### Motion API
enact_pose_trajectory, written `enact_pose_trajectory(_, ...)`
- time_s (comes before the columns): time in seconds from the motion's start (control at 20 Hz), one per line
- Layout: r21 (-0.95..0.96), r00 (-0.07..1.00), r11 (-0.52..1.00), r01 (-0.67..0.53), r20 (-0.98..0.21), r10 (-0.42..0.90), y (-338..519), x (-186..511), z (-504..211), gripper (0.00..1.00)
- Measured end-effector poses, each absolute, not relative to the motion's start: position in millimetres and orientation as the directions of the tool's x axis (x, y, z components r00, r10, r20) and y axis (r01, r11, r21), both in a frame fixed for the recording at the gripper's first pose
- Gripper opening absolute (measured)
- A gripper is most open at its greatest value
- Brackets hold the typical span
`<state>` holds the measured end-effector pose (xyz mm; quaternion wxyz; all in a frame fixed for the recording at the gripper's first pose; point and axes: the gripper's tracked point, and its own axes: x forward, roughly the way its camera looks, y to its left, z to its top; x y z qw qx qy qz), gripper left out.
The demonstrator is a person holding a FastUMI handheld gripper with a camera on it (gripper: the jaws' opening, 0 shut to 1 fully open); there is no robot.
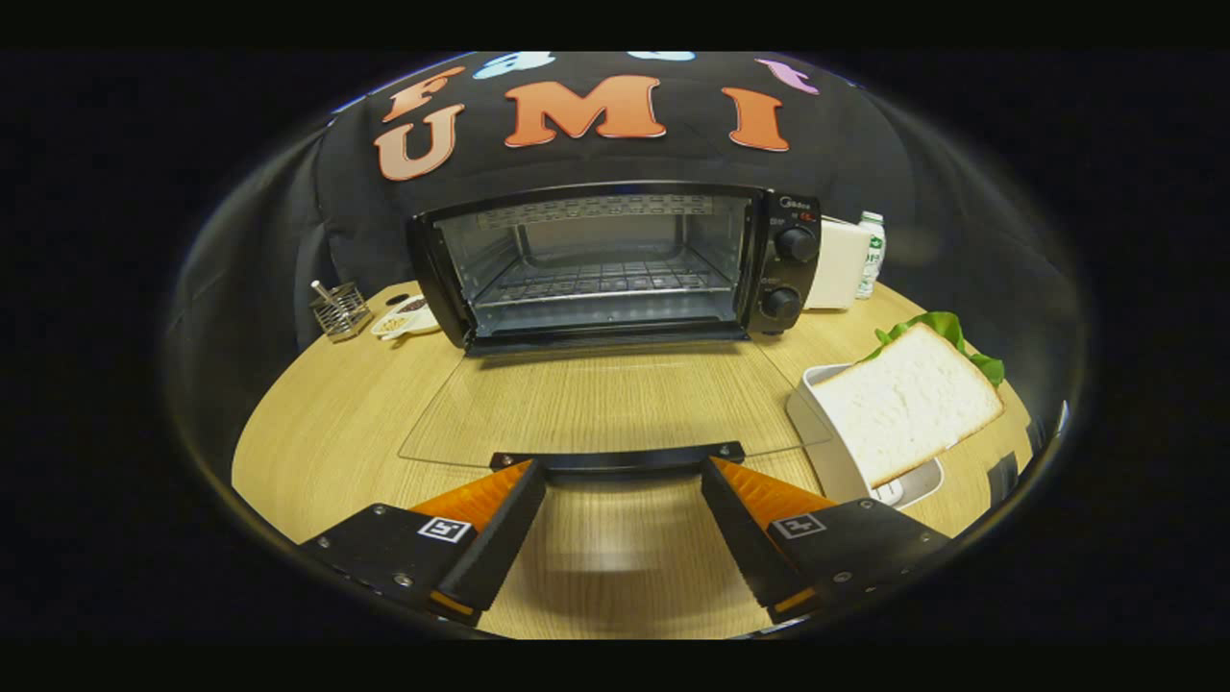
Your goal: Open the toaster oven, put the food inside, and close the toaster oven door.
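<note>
Standing wide apart, the two fingers of the gripper [615, 471] grip nothing; their tips sit right at the dark handle [615, 459] of the toaster oven [615, 264] door, one near each end of it. The glass door [596, 404] lies fully dropped open, flat over the wooden table [317, 432], stretching from the handle back toward 12 o'clock, where the oven cavity shows a wire rack [601, 281] inside. Two knobs [796, 244] stack on the oven's right panel. At about 2 o'clock from the fingers, a sandwich [908, 408] of white bread with green lettuce poking out behind leans on a white container [826, 432]. At 10 o'clock, beside the oven's left corner, stand a small wire basket [341, 309] and a white dish [404, 317]. Behind the oven's right side sit a white box [838, 264] and a bottle [872, 252].
</note>
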<state>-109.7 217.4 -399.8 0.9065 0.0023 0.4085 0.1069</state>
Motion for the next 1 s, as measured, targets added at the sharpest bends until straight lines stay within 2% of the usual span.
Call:
enact_pose_trajectory(0.25,0.157,0.623,0.968,-0.195,-0.743,0.246,200.6,-121.6,-373.7,0.98)
enact_pose_trajectory(0.4,0.198,0.576,0.949,-0.246,-0.758,0.307,182.3,-135.2,-361.6,0.98)
enact_pose_trajectory(0.8,0.202,0.474,0.957,-0.207,-0.835,0.279,60.3,-152.4,-347.4,0.99)
enact_pose_trajectory(1.0,0.207,0.396,0.952,-0.225,-0.874,0.283,12.1,-151.9,-337.3,0.99)
